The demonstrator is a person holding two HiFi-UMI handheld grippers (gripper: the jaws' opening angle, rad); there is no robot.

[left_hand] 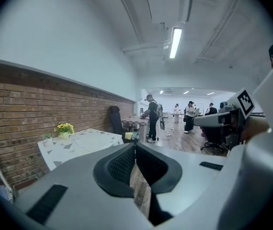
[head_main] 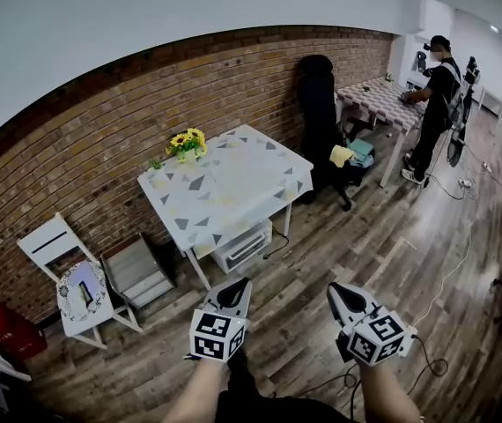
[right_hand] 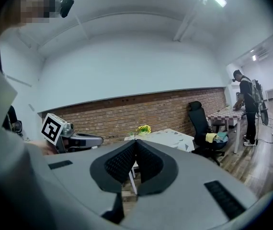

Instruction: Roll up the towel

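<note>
Both tools are held low and nearly level over the brown wood-plank floor [head_main: 374, 236], pointing toward the square white table with a grey triangle-patterned cover [head_main: 233, 183]. That fits an approach rather than any work on cloth. The left gripper [left_hand: 135, 146] has its black ribbed pads pressed together with nothing between them, and the right gripper [right_hand: 136, 143] is likewise closed and empty. Both have smooth grey plastic shells, with marker cubes riding behind. No towel can be made out on the table's flat top, which carries only a small pot of yellow flowers [head_main: 187, 142] at its corner by the red brick wall [head_main: 101, 130]. A crumpled yellow cloth [head_main: 342, 155] lies on the seat of the black office chair [head_main: 317, 95] just beyond the table. Whether that is the towel I cannot tell, so the rolling looks not yet begun.
</note>
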